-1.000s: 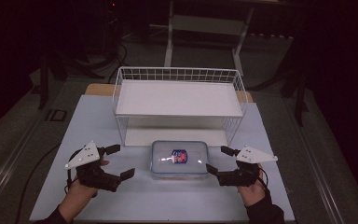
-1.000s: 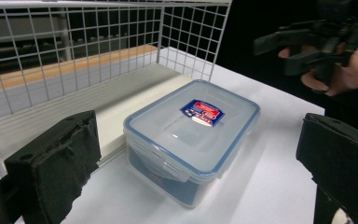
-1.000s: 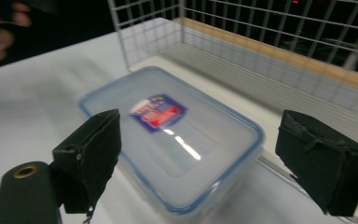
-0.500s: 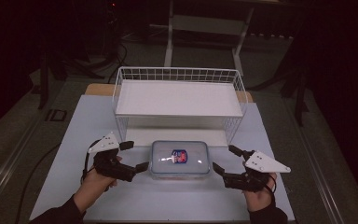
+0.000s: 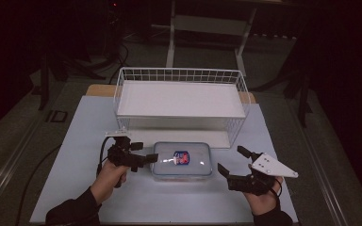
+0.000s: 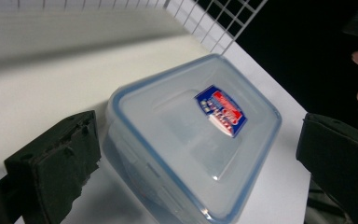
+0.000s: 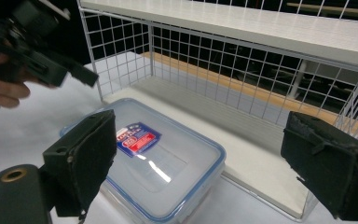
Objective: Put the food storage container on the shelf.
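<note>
Clear lidded plastic box with red-blue label in front of white wire shelf rack; left gripper and right gripper flank it, both wide open, holding nothing

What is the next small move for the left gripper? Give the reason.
Probably ease the left gripper forward so its open jaws straddle the near short end of the clear lidded plastic container with the blue seal. Its jaws are wide, with the container's corner lying between and just beyond them; the right gripper stands apart.
</note>
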Available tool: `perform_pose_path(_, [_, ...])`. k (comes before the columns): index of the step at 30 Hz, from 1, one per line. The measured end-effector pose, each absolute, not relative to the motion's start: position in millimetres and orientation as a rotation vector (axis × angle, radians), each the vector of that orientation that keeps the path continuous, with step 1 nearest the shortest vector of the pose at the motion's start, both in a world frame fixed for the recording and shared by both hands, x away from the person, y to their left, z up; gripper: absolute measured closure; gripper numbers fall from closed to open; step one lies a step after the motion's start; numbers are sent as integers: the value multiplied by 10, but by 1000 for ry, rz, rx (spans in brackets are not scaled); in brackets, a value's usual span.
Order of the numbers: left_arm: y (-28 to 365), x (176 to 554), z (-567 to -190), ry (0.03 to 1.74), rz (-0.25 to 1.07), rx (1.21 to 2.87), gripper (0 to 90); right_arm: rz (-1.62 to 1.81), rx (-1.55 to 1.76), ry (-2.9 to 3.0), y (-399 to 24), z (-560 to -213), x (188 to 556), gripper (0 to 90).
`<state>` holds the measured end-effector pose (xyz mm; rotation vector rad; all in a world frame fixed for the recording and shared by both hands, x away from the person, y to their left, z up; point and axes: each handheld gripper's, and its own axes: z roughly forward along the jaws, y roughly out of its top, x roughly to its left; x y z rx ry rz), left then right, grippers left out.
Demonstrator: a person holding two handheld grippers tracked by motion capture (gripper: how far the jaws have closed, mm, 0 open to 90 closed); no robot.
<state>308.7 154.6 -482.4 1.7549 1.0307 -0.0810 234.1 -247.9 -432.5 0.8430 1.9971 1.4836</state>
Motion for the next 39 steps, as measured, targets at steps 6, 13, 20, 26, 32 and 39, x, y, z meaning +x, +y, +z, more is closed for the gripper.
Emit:
perform_pose_path(6, [1566,3197,-4983,1148,-207,1742,0,1444,844,2008,-2444,-4359,2325,101])
perform_pose_path(13, [1595,3265,-5109,1232,-300,1716,39,1438,839,2028,-2409,-4390,2323,102])
perform_pose_path(20, [1606,3333,-5230,1299,-428,1686,155,1436,838,2055,-2366,-4430,2331,102])
perform_pose_path(26, [1627,3378,-5325,1301,-567,1639,333,1427,837,2075,-2351,-4453,2333,103])
perform_pose_path(32, [1631,3381,-5363,1252,-616,1631,464,1428,855,2079,-2372,-4475,2350,105])
perform_pose_path(39, [1658,3339,-5312,1202,-607,1651,515,1458,923,2123,-2396,-4532,2411,133])
